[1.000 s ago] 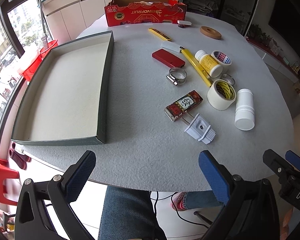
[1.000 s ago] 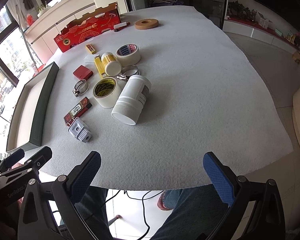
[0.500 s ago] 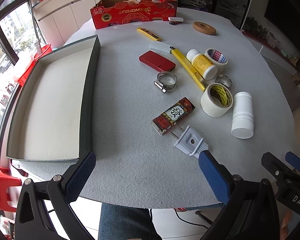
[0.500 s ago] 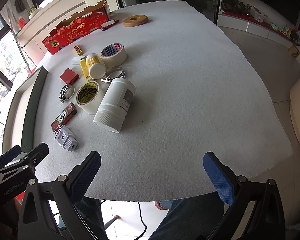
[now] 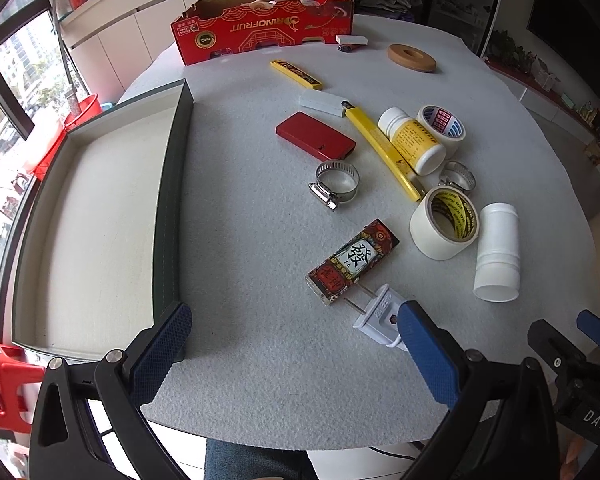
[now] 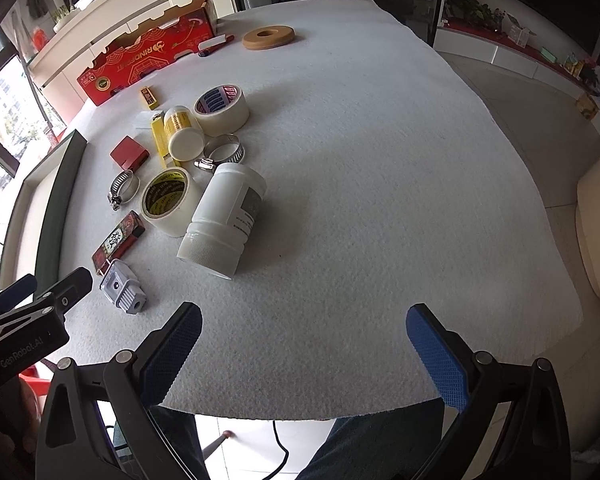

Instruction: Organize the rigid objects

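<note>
A dark green tray [image 5: 171,200] with a pale inside lies on the left of the white felt table. Loose items lie in a cluster to its right: a white plug [image 5: 374,314], a red patterned box [image 5: 352,260], a tape roll [image 5: 444,224], a white jar [image 6: 224,216] on its side, a hose clamp [image 5: 334,182], a red case [image 5: 316,140], a yellow knife [image 5: 384,152] and a yellow-label bottle [image 5: 414,144]. My left gripper [image 5: 296,354] is open, and its right finger sits in front of the plug's rear. My right gripper [image 6: 304,354] is open over bare felt, below the jar.
A red cardboard box [image 5: 264,32], a wooden ring [image 5: 412,58], a small yellow box [image 5: 296,74] and a second tape roll [image 5: 442,124] lie further back. The table's front edge [image 6: 300,416] runs just under both grippers, with a person's legs below it.
Both grippers have moved forward over the table's front edge. The left one now reaches the plug and the tray's near corner. Nothing has been picked up.
</note>
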A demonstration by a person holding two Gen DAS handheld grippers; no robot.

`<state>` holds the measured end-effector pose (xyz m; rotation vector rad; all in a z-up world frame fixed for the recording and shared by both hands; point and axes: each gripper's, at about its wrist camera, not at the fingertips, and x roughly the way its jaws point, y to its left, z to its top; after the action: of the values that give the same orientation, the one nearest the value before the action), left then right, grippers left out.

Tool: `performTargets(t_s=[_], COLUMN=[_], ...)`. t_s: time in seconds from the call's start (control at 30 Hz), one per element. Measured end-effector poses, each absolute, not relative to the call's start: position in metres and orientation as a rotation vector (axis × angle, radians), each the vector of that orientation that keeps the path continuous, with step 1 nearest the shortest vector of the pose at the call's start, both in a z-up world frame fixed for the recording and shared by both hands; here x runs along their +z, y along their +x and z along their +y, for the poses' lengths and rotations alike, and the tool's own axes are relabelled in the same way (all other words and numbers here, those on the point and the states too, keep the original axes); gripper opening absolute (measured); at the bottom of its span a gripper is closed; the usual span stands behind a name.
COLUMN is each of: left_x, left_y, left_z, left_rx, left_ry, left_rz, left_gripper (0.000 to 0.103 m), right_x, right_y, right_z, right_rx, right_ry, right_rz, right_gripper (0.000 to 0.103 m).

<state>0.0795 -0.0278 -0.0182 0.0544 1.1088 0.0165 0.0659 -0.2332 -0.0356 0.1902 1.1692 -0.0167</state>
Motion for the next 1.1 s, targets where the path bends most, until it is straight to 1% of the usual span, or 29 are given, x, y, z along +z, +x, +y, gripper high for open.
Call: performTargets(t_s=[0.23, 0.57, 0.97, 1.1], left_x=[-0.023, -0.023, -0.055, -0.053], left_y=[0.098, 0.099, 0.126, 0.132], left_z=[-0.038, -0.040, -0.049, -0.045], left_rx=[0.001, -0.004, -0.024, -0.003], left_ry=[0.087, 0.098, 0.182, 0.179], left_rz=[1.106, 1.101, 1.153, 1.130], left_gripper=[0.103, 0.103, 0.103, 0.103], right_x=[-0.032, -0.028, -0.028, -0.028], right_y=[0.068, 0.073, 0.074, 0.076], right_z=[-0.233, -0.228, -0.226, -0.224], right_rx=[-0.030, -0.015, -0.019, -0.018], right_ry=[0.171, 0.154, 0.137, 0.130], right_rz=[1.164, 1.160, 1.165, 1.164], right_gripper=[0.103, 0.103, 0.103, 0.103])
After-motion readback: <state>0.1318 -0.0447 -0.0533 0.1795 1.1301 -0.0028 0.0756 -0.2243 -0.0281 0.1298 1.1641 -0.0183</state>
